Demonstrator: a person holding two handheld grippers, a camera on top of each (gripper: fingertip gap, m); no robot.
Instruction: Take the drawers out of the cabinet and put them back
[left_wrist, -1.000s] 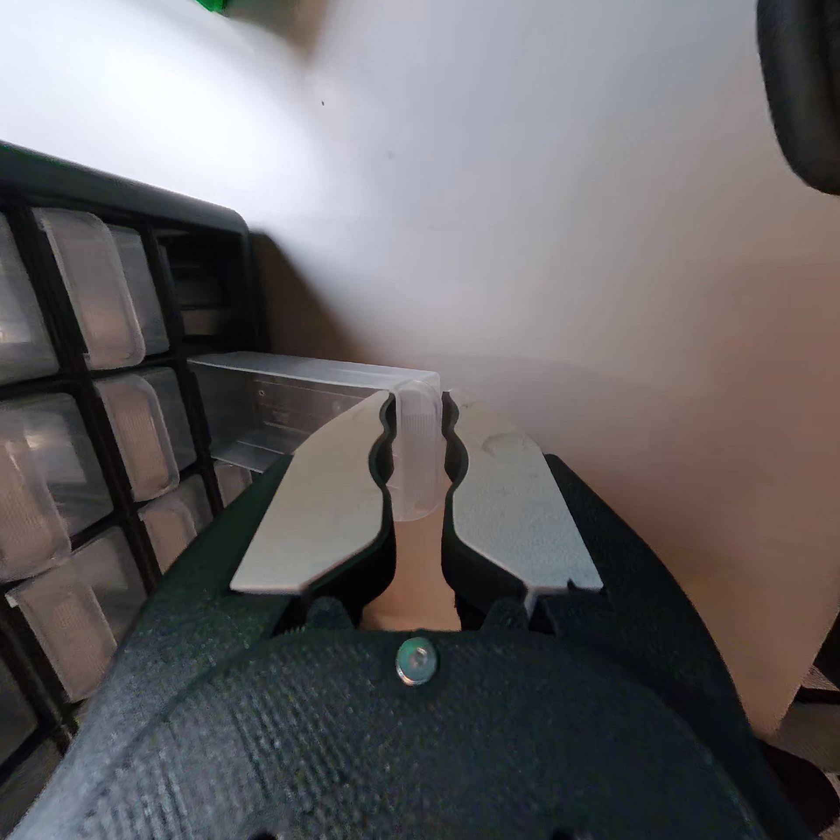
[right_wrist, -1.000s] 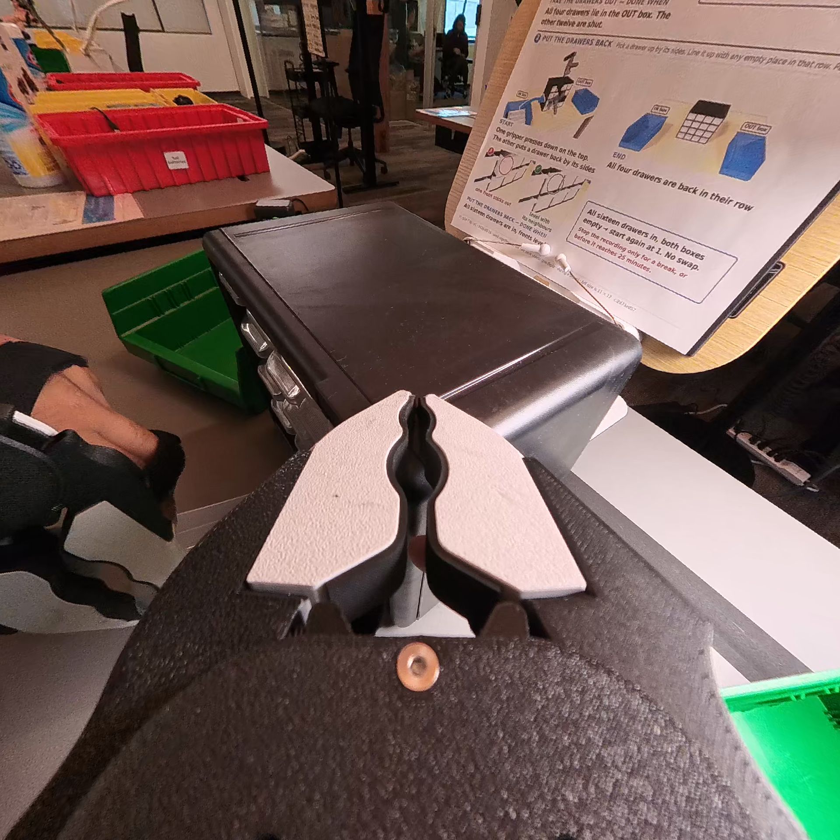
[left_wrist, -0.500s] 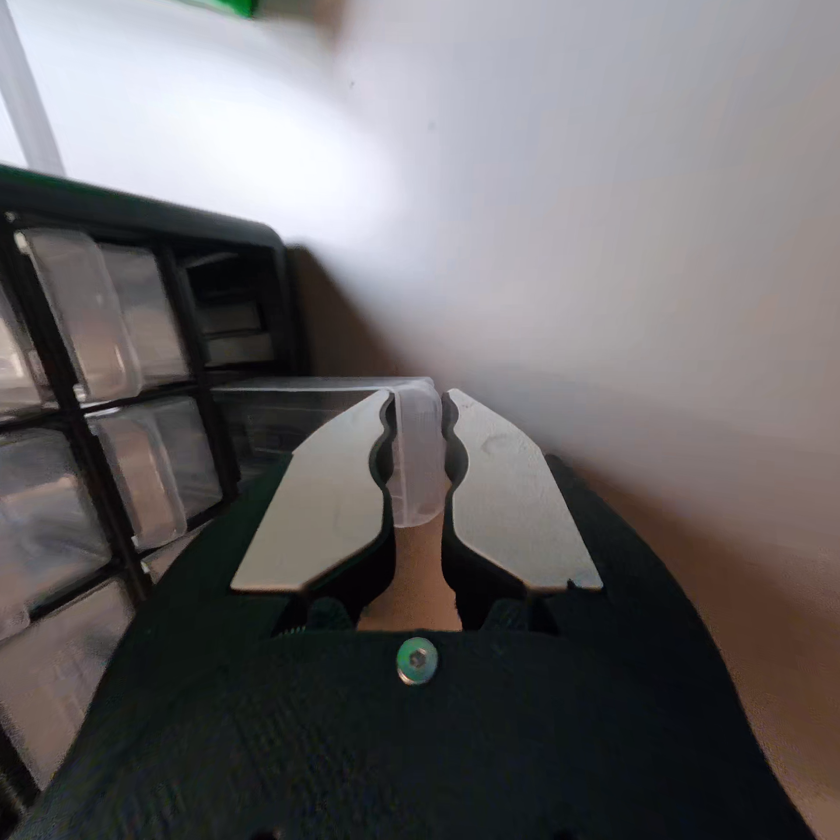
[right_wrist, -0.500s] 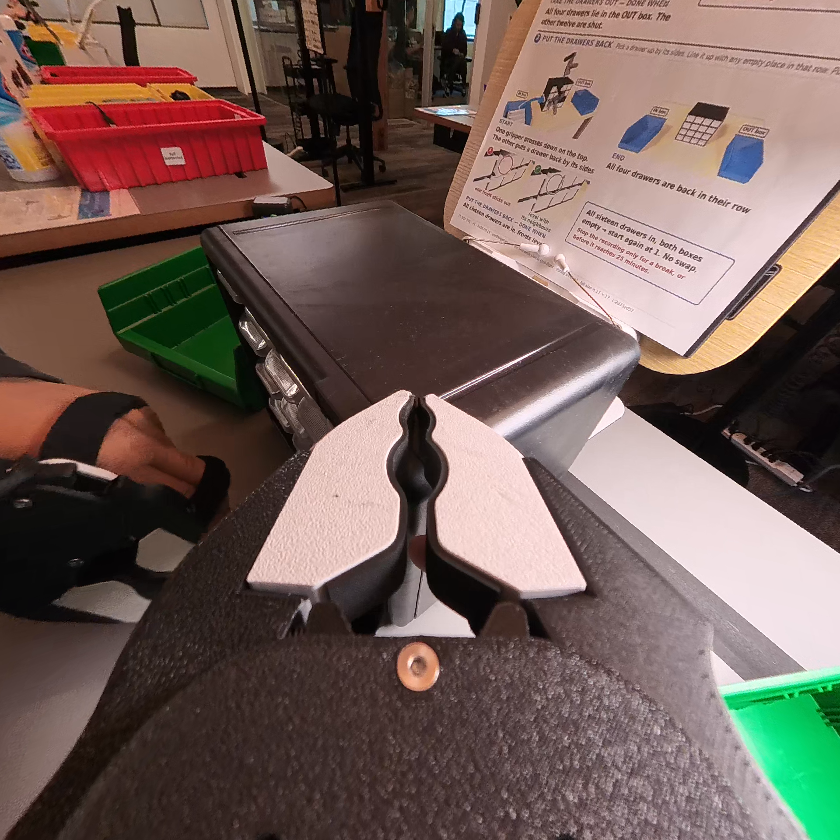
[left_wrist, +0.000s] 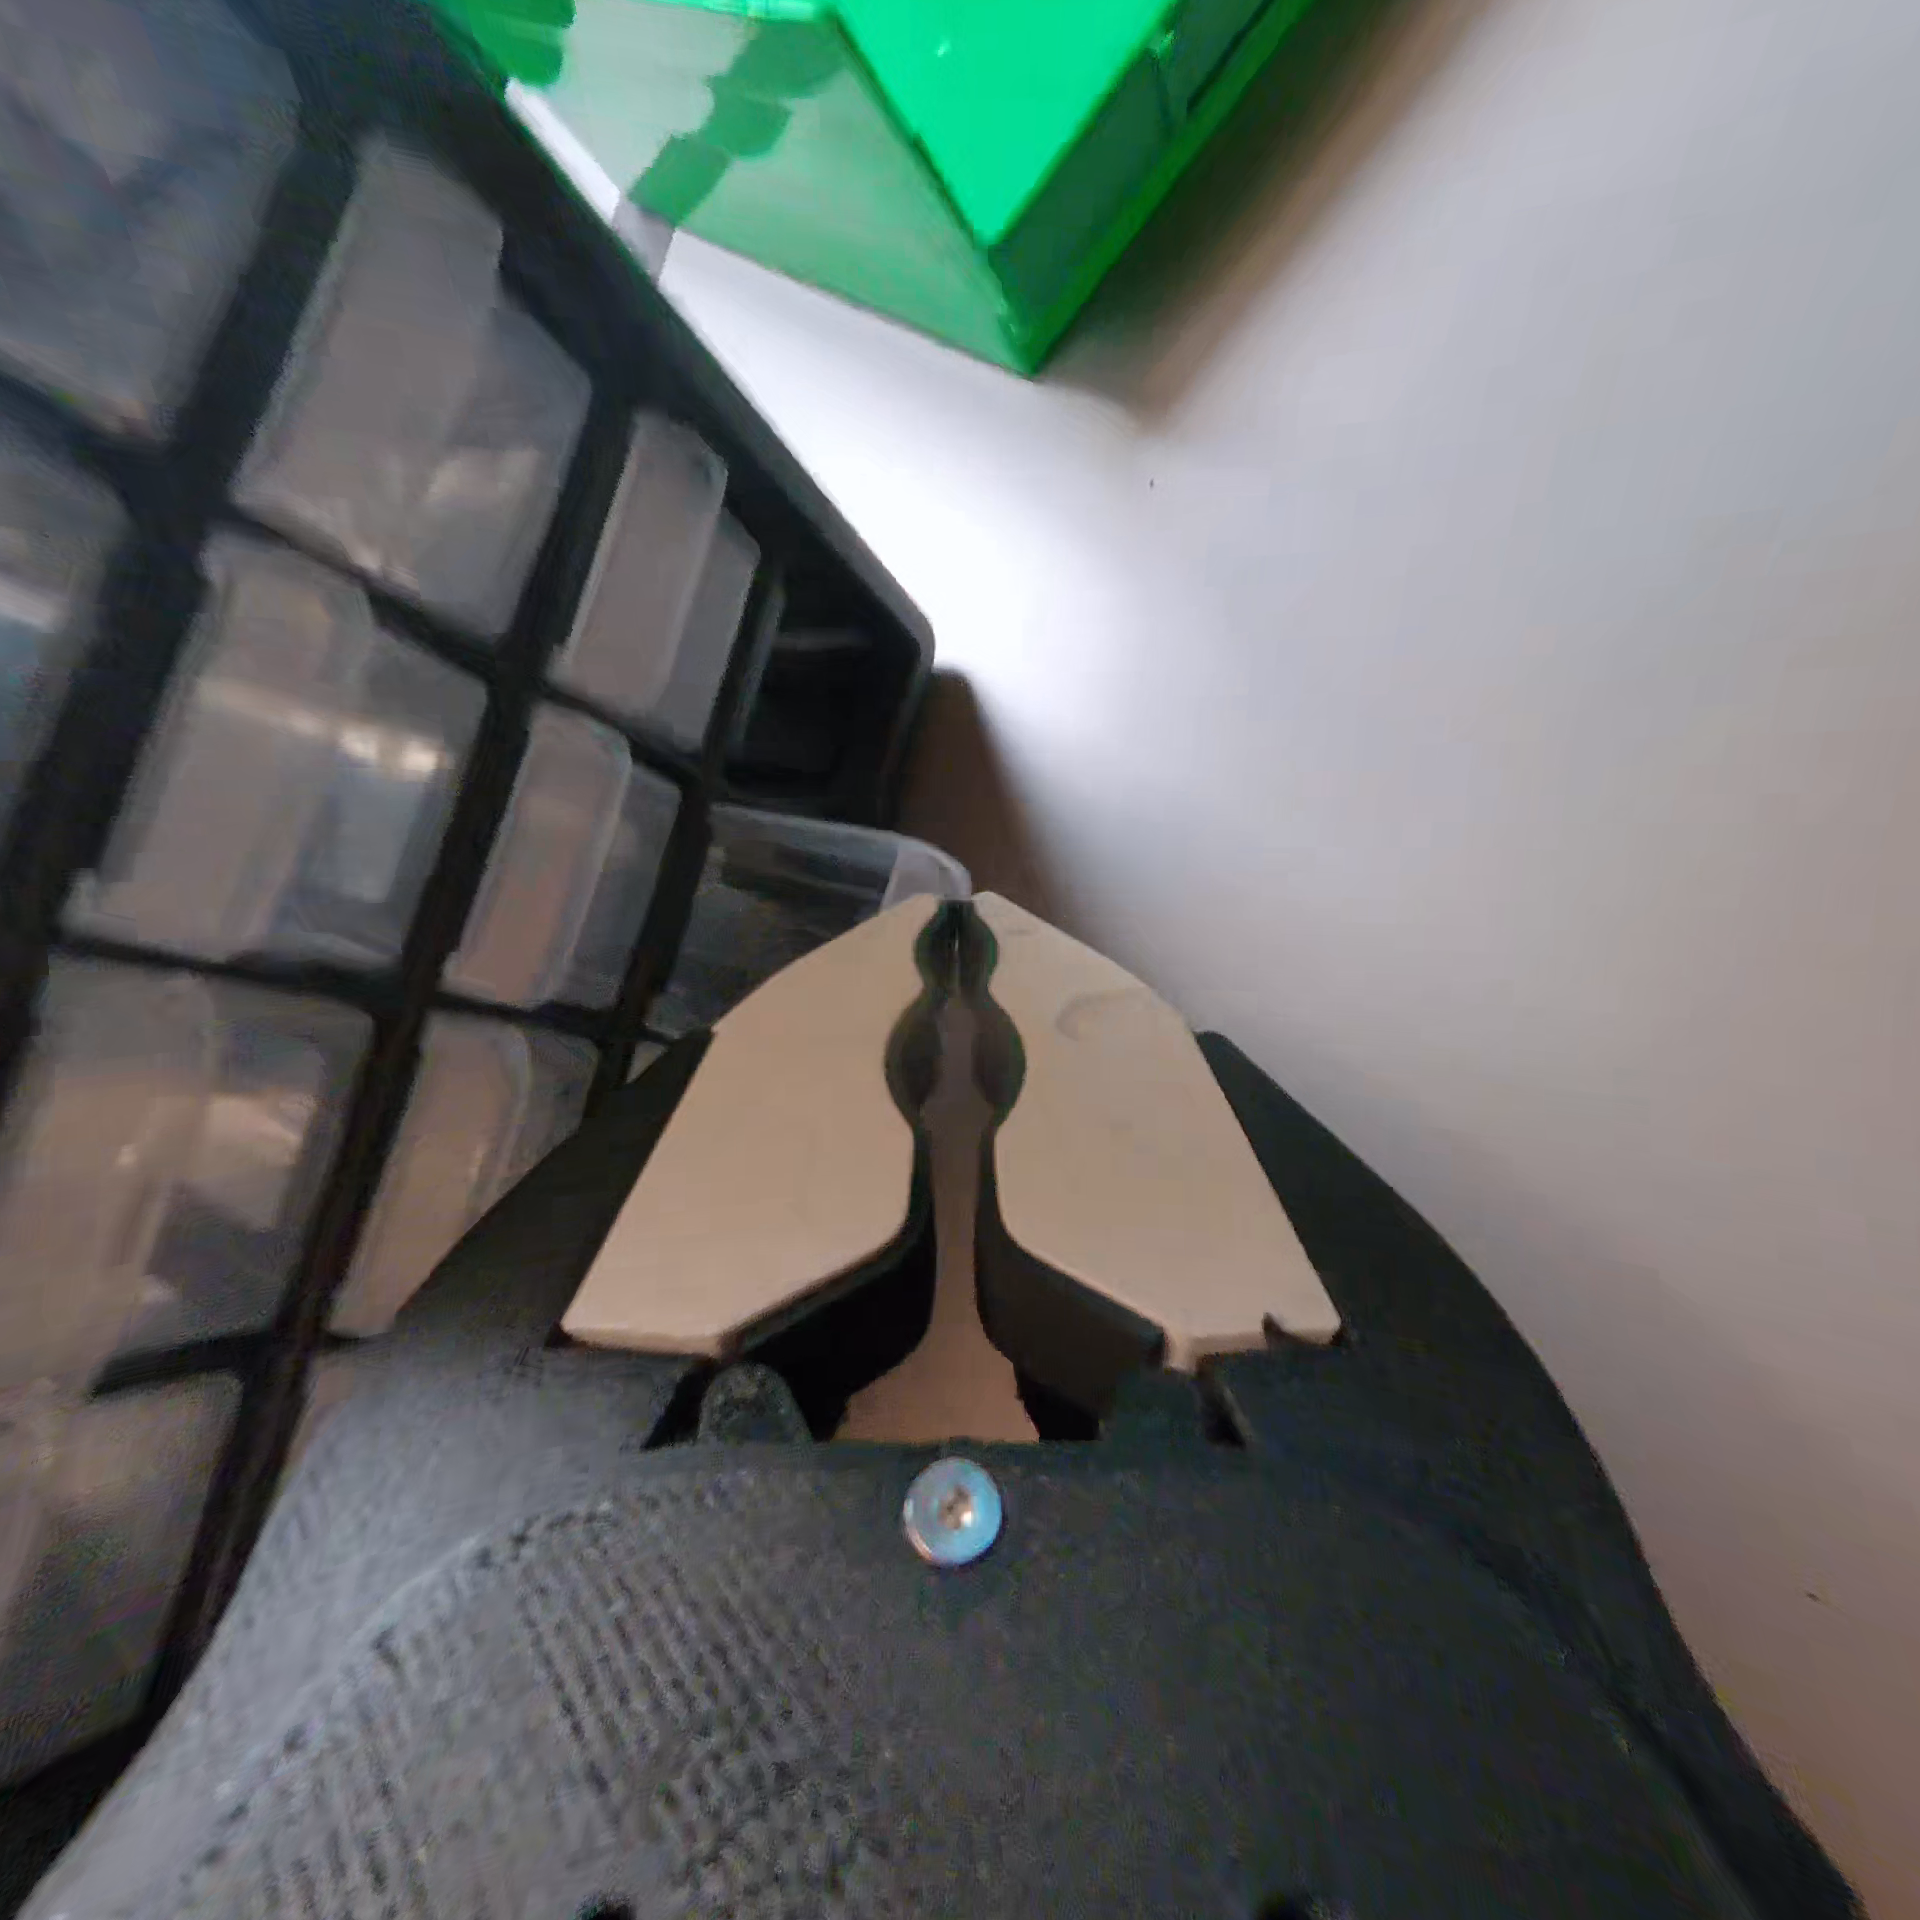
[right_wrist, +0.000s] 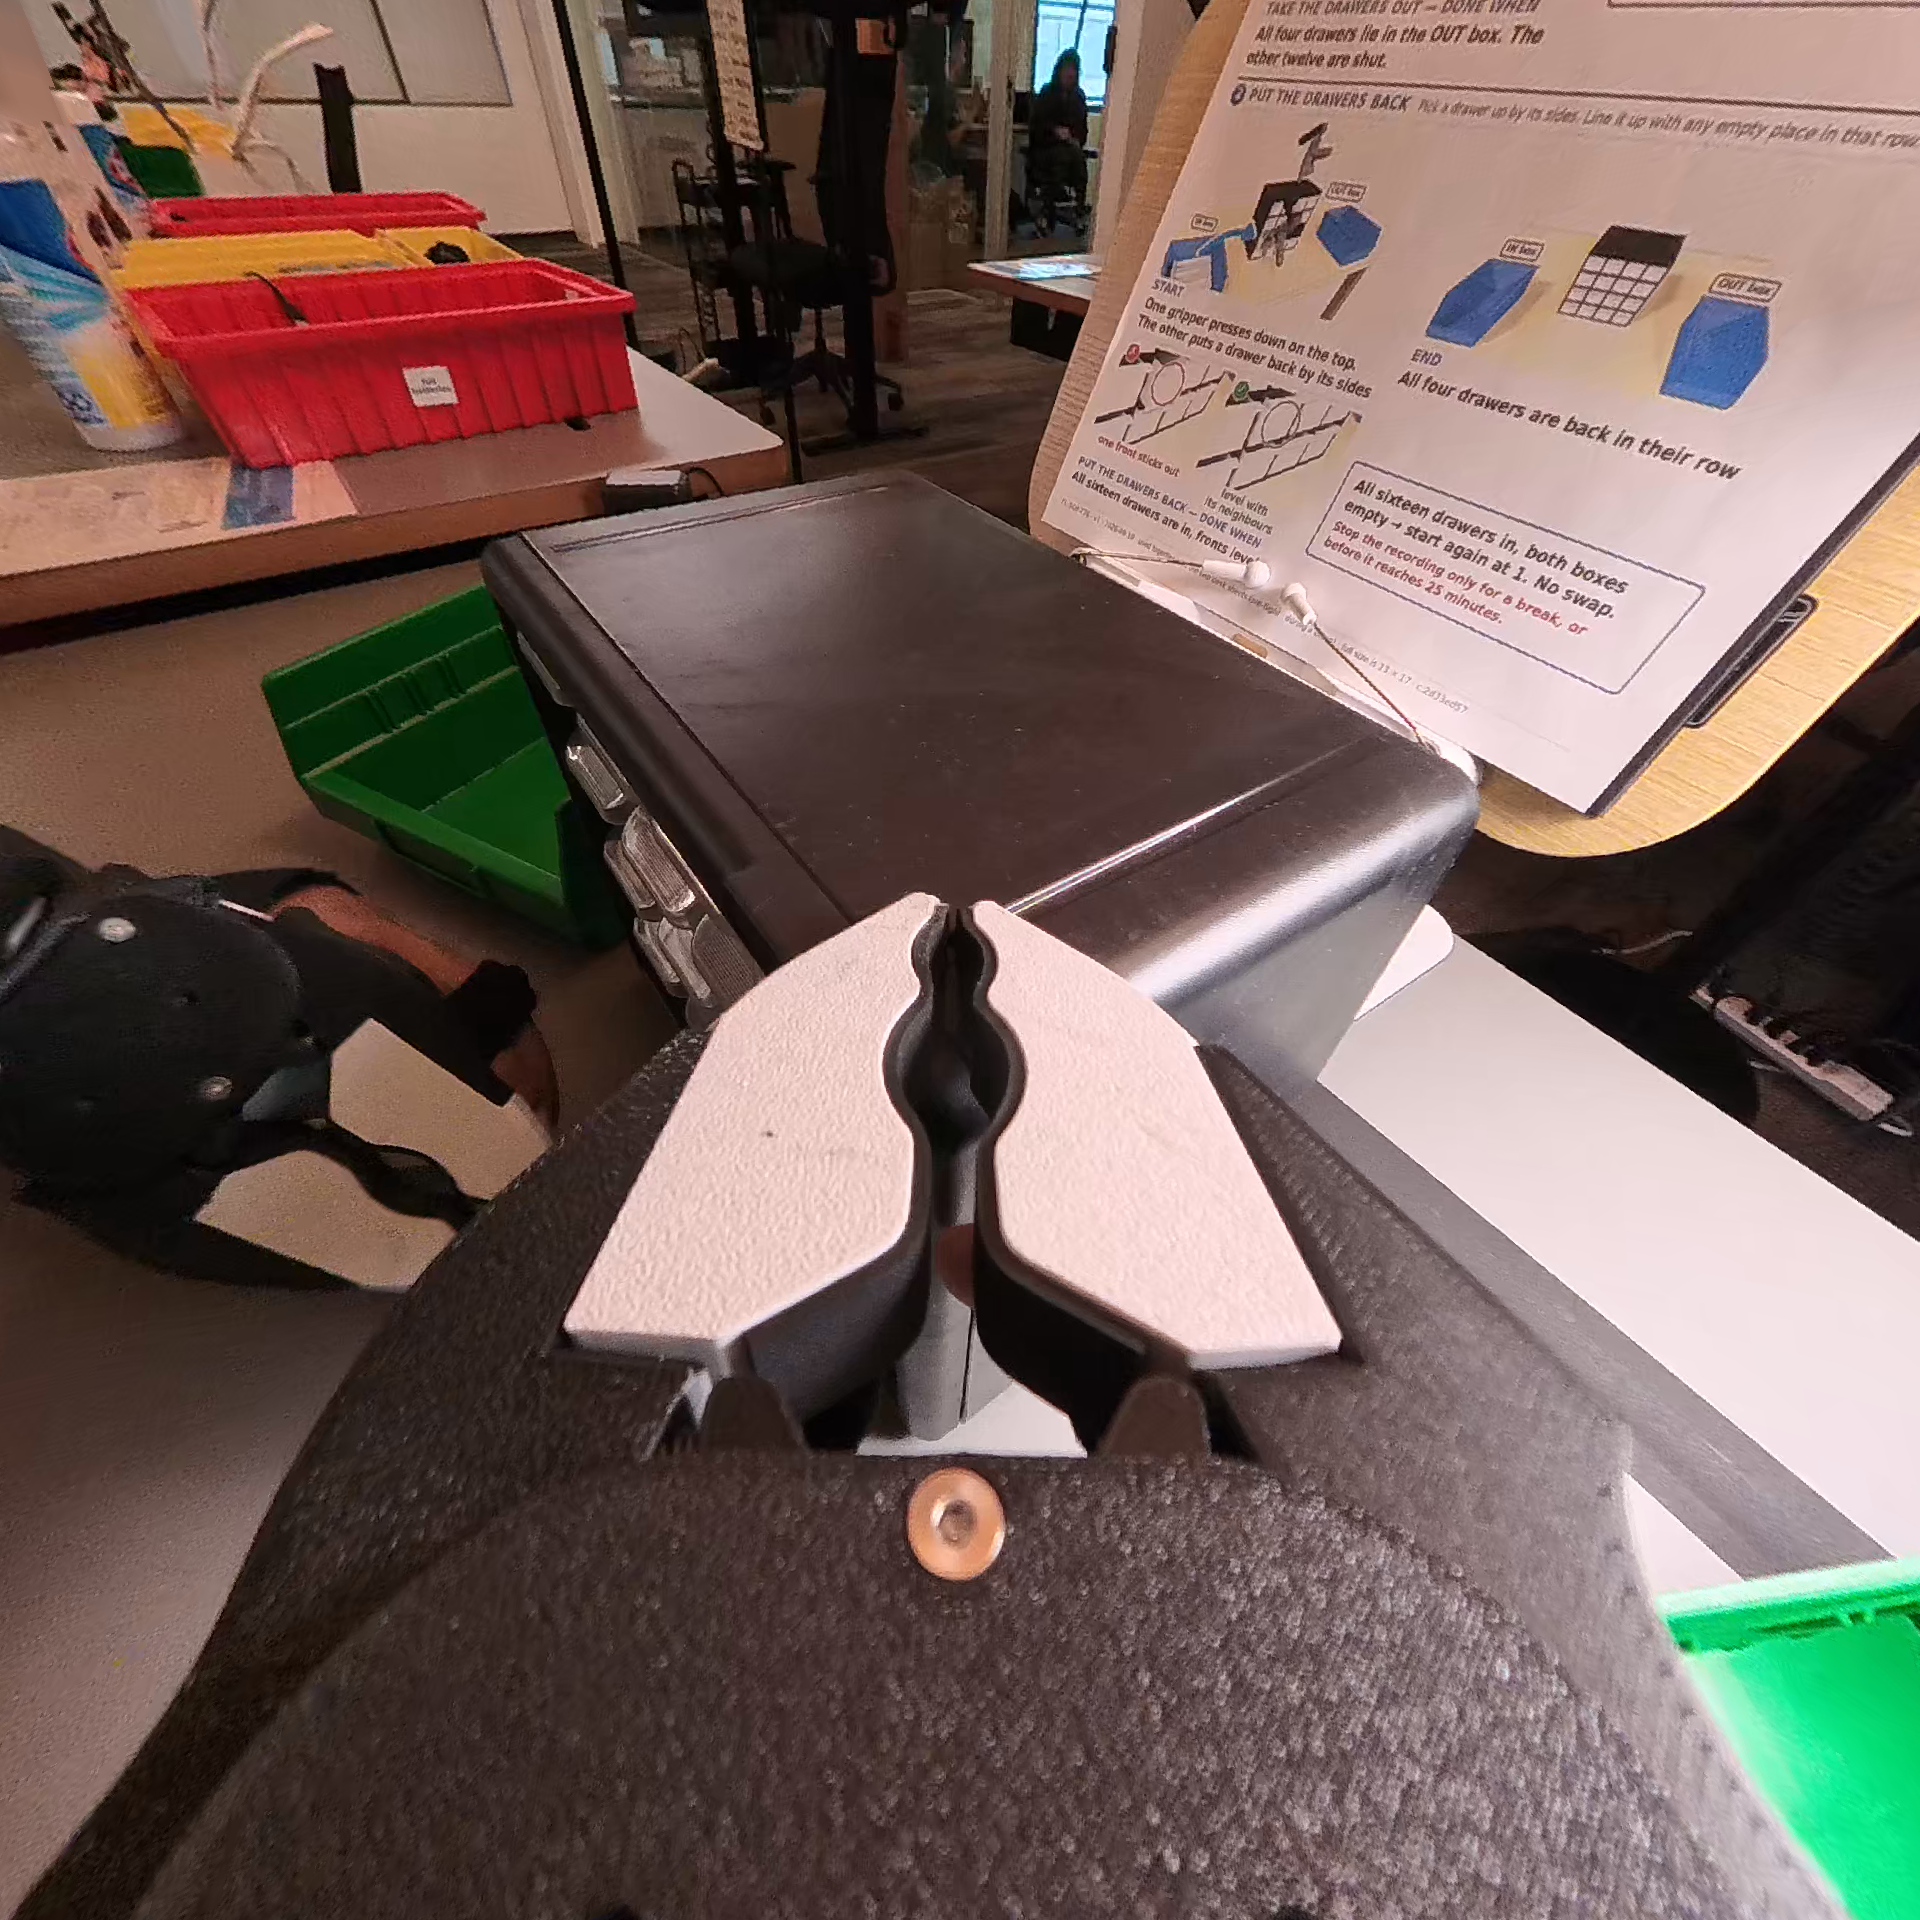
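Note:
The black cabinet (left_wrist: 499, 644) of clear drawers fills the left of the left wrist view. One clear drawer (left_wrist: 821, 862) in its right column sticks partly out, below an empty slot (left_wrist: 821, 717). My left gripper (left_wrist: 951, 914) is shut, its tips just short of that drawer's handle, with nothing seen between the pads. My right gripper (right_wrist: 951, 920) is shut and empty over the near edge of the cabinet's top (right_wrist: 935, 707). The left gripper (right_wrist: 457, 1174) also shows low at the cabinet's front in the right wrist view.
A green bin (left_wrist: 935, 135) lies beyond the cabinet, and it also shows in the right wrist view (right_wrist: 436, 748). Another green bin (right_wrist: 1818, 1714) is at the lower right. An instruction board (right_wrist: 1507, 364) stands behind the cabinet. Red bins (right_wrist: 395, 343) sit on a far table.
The drawer's clear handle was between my left pads; it has left the grasp and the pads have come together on air. The left gripper has tilted and shifted. The right gripper has not moved.

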